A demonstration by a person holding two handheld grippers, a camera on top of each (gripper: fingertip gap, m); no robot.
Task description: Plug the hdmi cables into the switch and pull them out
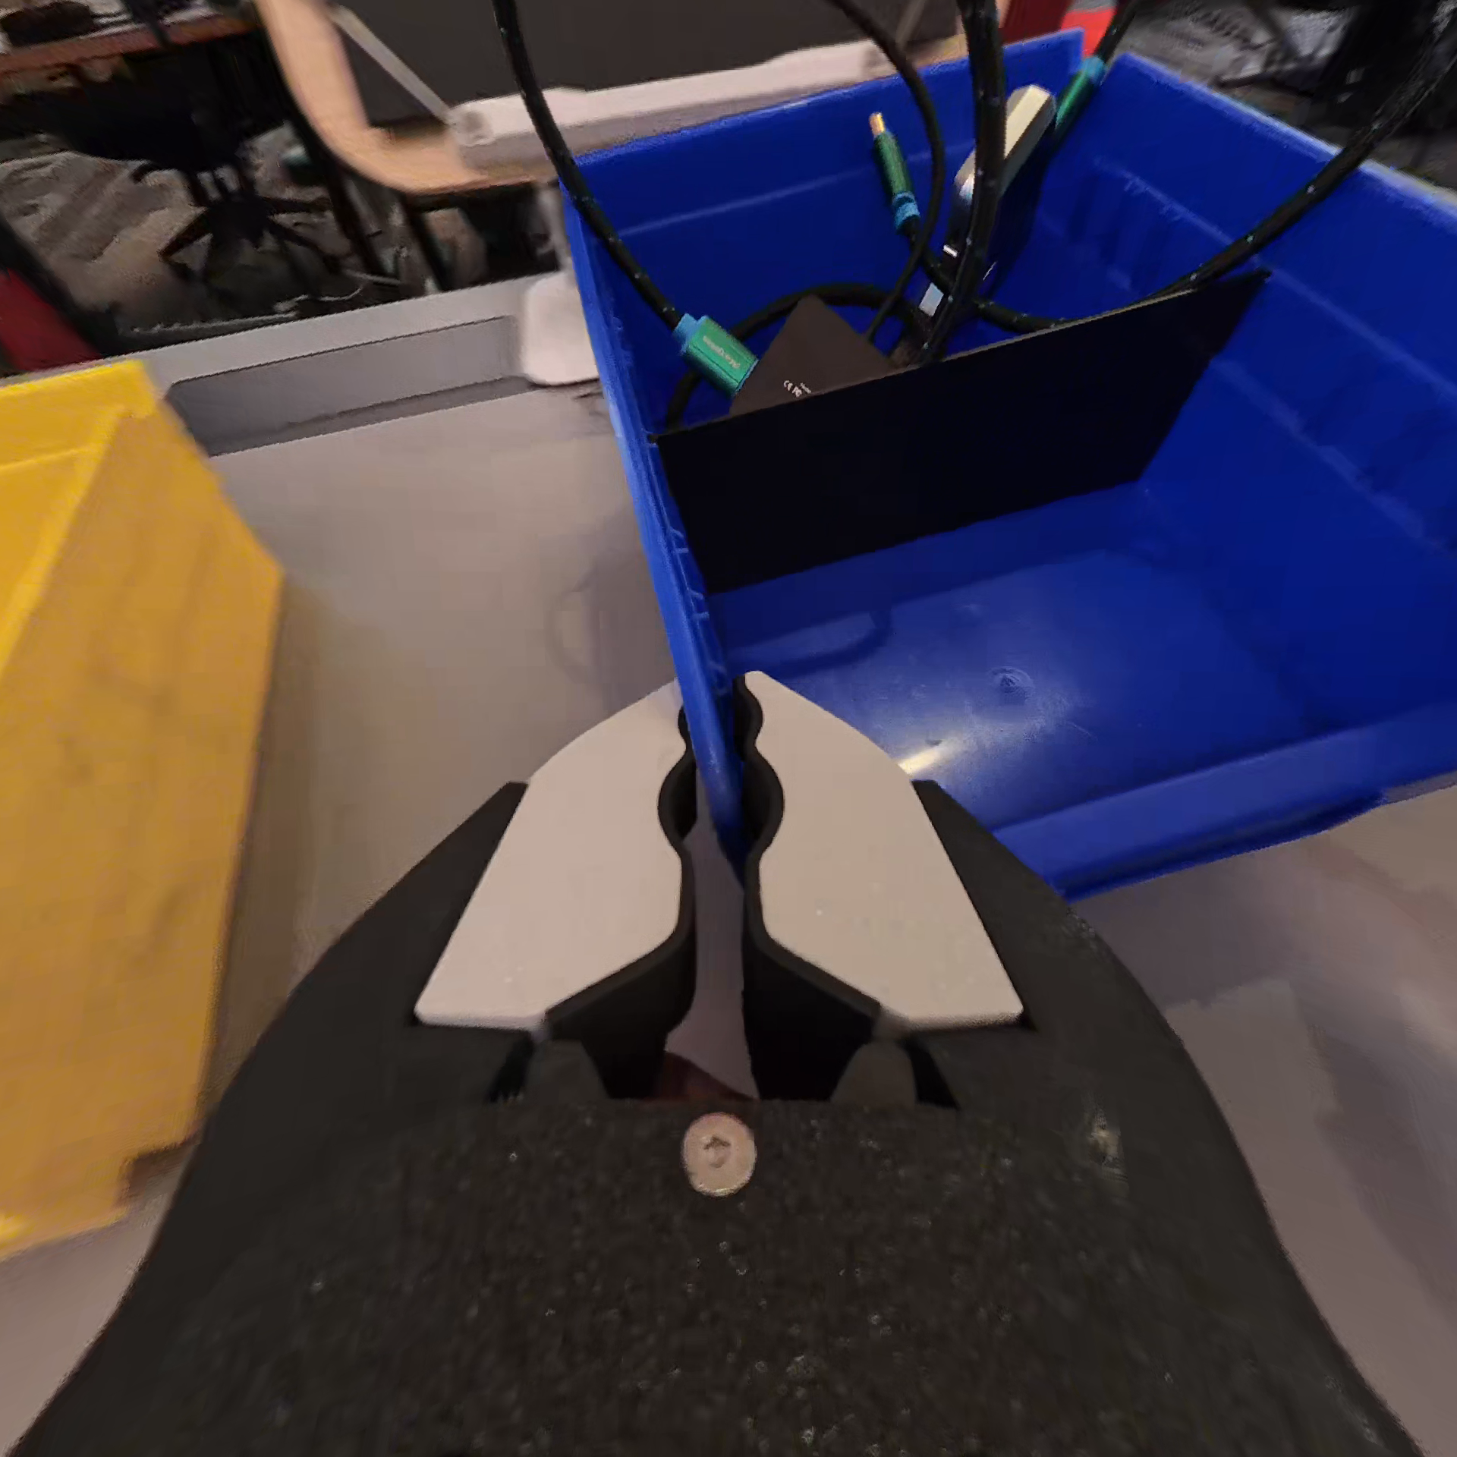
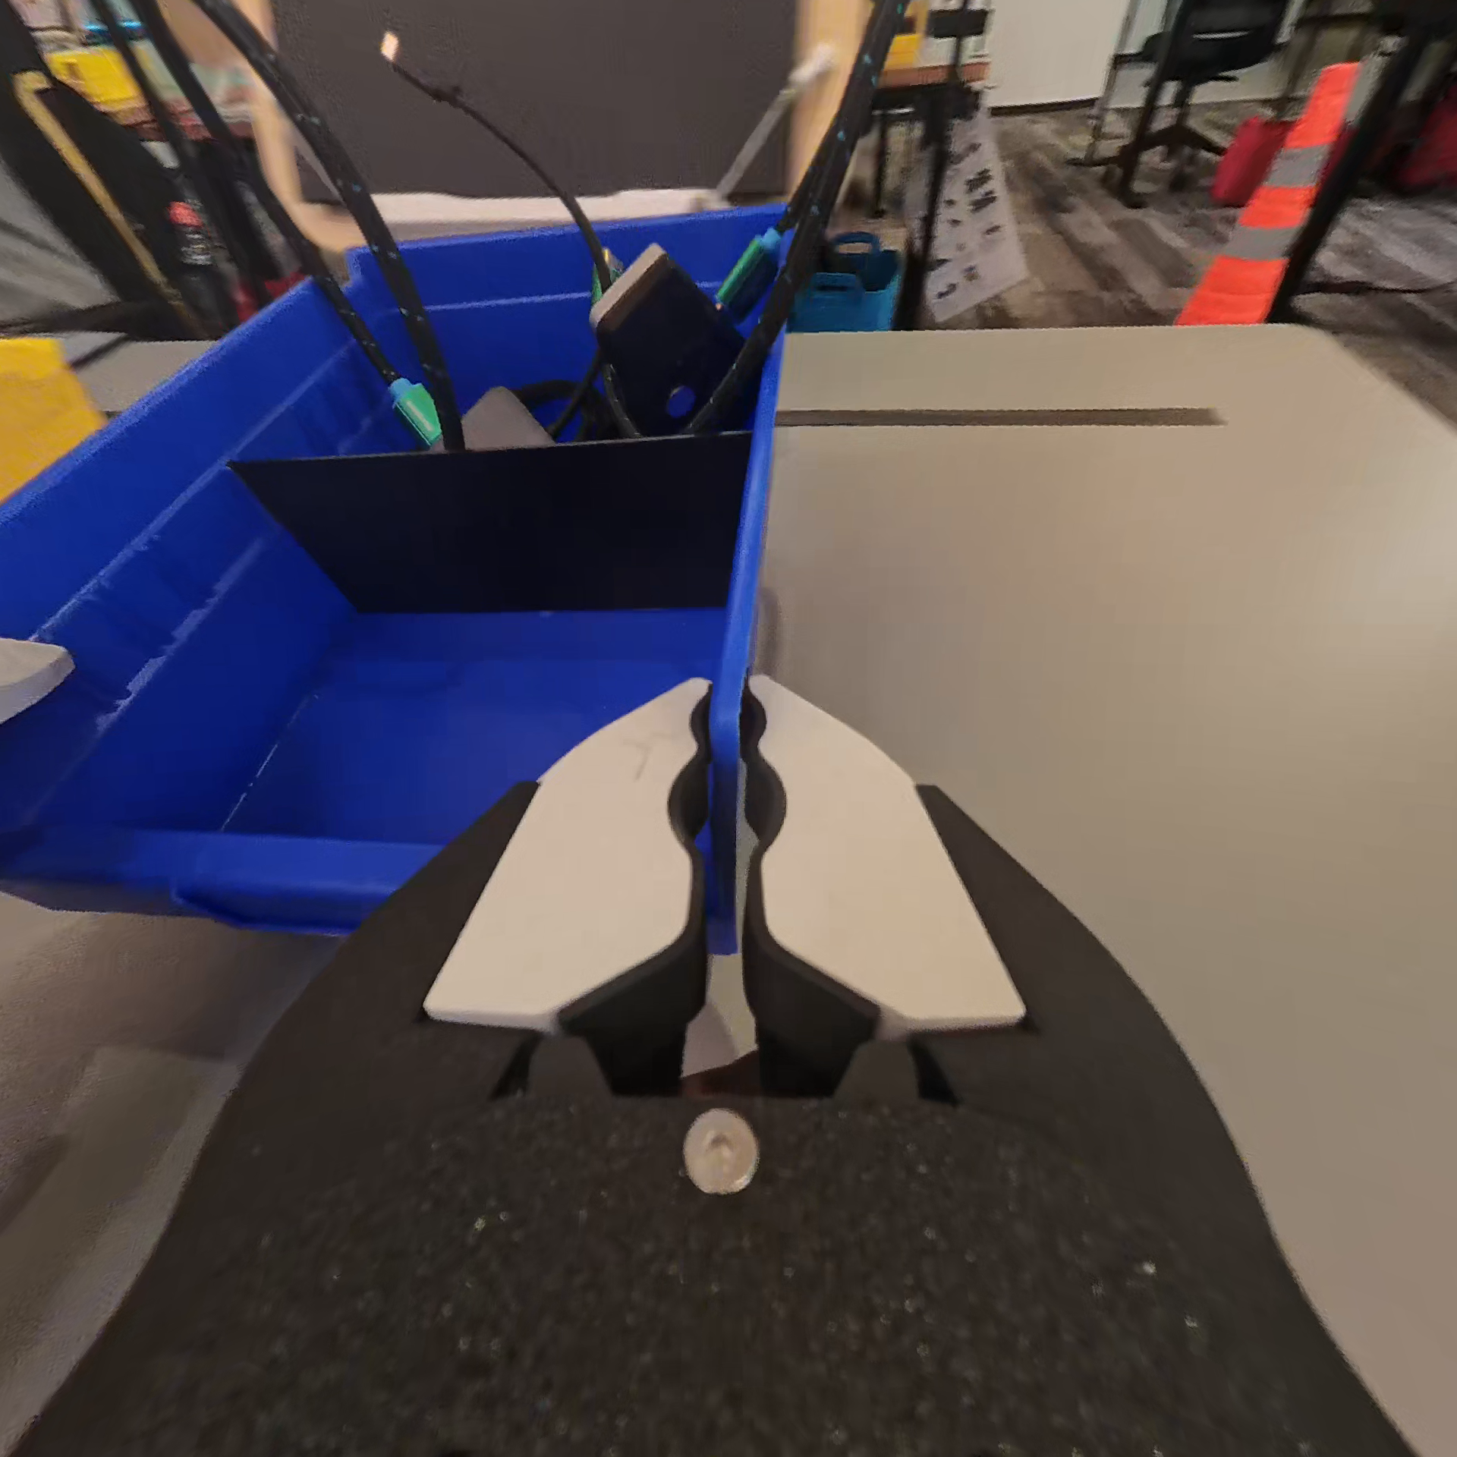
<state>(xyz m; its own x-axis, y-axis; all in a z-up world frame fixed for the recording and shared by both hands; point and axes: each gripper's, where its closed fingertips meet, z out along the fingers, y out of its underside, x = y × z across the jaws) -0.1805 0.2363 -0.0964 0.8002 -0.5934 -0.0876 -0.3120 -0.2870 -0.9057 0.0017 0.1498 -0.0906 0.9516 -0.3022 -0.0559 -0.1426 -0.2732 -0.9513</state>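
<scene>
On the grey table, each gripper (image 1: 717, 702) (image 2: 727, 698) pinches the glossy blue bin's (image 1: 1301, 331) thin wall, seemingly firmly.

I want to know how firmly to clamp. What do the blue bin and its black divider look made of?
Blue bin: likely moulded plastic, glossy, with ribbed walls and floor glare. Black divider: thin, flat, matte sheet, plastic or card, unclear.

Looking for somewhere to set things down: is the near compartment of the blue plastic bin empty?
Empty. In front of the black divider the blue plastic bin shows only bare floor.
</scene>
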